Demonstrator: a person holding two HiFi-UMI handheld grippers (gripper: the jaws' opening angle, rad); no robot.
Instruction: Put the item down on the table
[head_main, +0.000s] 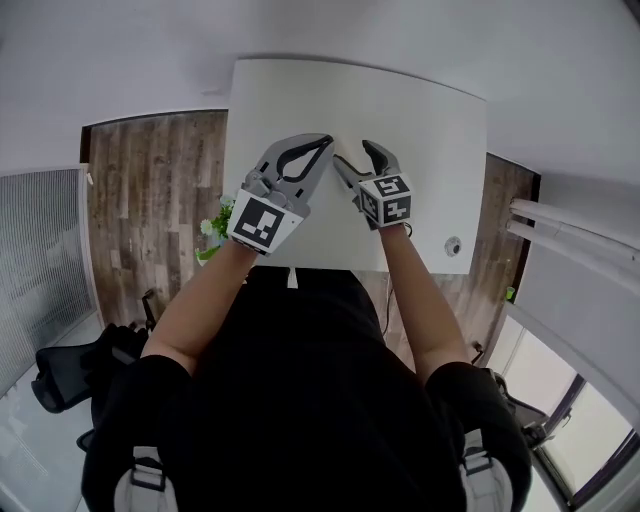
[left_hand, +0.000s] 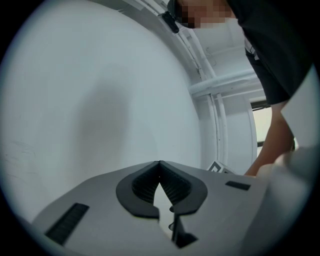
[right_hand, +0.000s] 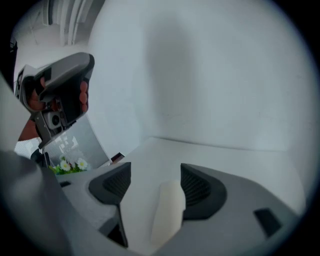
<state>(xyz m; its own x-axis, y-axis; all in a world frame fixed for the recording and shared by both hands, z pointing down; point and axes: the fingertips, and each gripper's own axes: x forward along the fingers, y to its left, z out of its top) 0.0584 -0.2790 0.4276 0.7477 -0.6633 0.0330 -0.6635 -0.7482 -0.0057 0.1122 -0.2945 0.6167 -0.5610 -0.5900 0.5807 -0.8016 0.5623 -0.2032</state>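
A cream-white oblong item (right_hand: 167, 212) lies between the jaws of my right gripper (right_hand: 155, 170), against the right-hand pad and apart from the left one. The jaws stand wide apart just above the white table (right_hand: 220, 157). In the head view the right gripper (head_main: 352, 152) hovers over the table's (head_main: 430, 130) middle, and the item is hidden there. My left gripper (head_main: 327, 141) is beside it, with its tips together. In its own view the left gripper (left_hand: 160, 163) is shut on nothing and faces a white wall.
A small plant with white flowers (head_main: 214, 226) stands off the table's left edge, also seen as the plant (right_hand: 70, 165). A round cable grommet (head_main: 453, 245) sits near the table's right front. A black office chair (head_main: 70, 372) stands on the floor at lower left.
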